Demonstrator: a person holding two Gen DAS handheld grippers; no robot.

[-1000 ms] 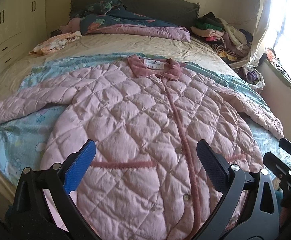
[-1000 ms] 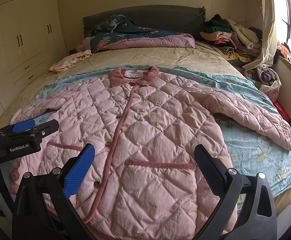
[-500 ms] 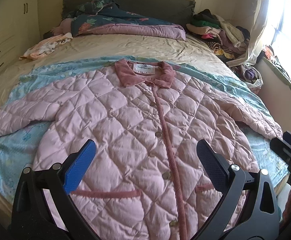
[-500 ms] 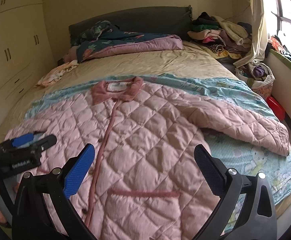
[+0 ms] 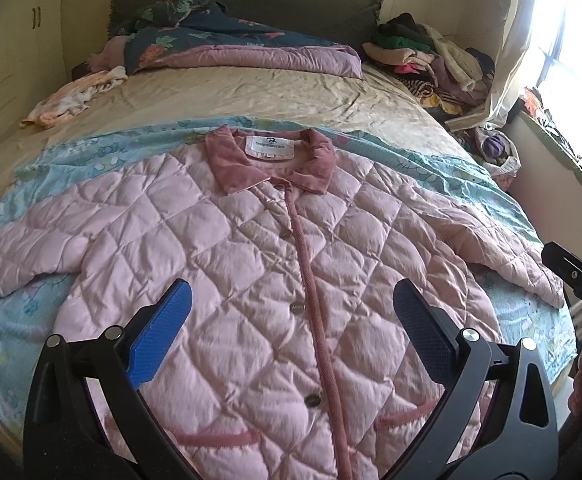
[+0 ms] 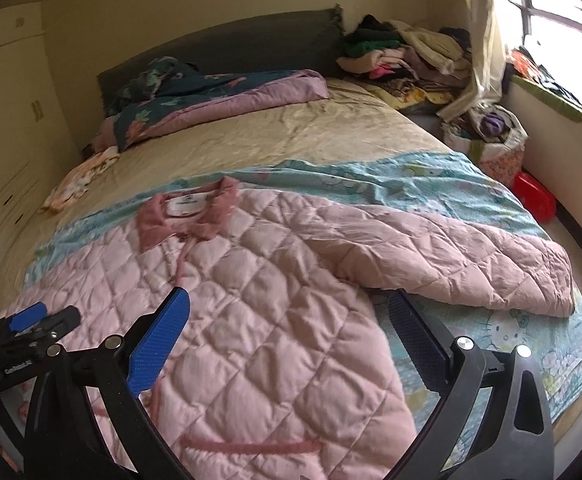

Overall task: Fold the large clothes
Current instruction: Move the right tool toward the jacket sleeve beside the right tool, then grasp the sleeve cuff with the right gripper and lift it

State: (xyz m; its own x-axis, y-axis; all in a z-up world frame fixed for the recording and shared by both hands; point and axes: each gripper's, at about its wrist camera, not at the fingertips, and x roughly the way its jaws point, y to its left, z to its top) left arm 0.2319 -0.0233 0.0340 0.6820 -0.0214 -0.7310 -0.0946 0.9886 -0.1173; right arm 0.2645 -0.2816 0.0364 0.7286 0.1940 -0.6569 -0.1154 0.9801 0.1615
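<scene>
I'm holding both tongs spread wide, gripping nothing: left tongs (image 5: 291, 320) hovering over the jacket's button strip, right tongs (image 6: 289, 320) over its front near the sleeve. Pink quilted jacket (image 5: 251, 248) is lying flat, buttoned, on the bed (image 5: 251, 96) w/ blue sheet (image 6: 431, 188) underneath.

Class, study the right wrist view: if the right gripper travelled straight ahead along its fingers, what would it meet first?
Most likely the pink quilted jacket, near where its right sleeve joins the body. The right gripper hangs open above it; depth is hard to judge.
</scene>
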